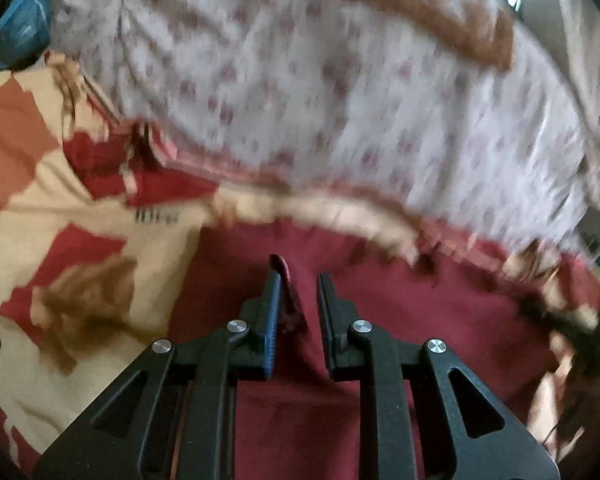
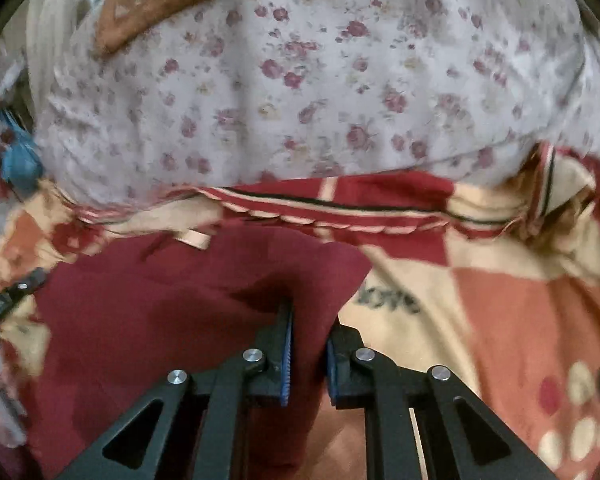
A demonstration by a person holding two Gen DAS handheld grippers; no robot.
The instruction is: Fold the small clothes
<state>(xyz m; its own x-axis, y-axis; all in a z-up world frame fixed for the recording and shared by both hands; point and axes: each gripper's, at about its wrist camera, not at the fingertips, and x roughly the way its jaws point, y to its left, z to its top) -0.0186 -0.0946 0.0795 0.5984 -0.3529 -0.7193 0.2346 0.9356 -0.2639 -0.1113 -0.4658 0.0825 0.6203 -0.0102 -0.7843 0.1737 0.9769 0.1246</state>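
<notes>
Biggest thing here is the floral sheet [image 2: 320, 80], filling everything from 9 round to 3 o'clock in both my wrist views. Under that there's a patchwork blanket [image 2: 520, 320] in cream, orange and red, out at 3 o'clock on the right side. The dark red garment [image 1: 420, 320] lies on it, dead centre and down to 6 o'clock. My left claw [image 1: 298, 280] is nearly closed, with a fold of the garment pinched up against its left finger. My right claw [image 2: 310, 320] is clamped tight on the garment's edge, cloth bunched between the pads.
</notes>
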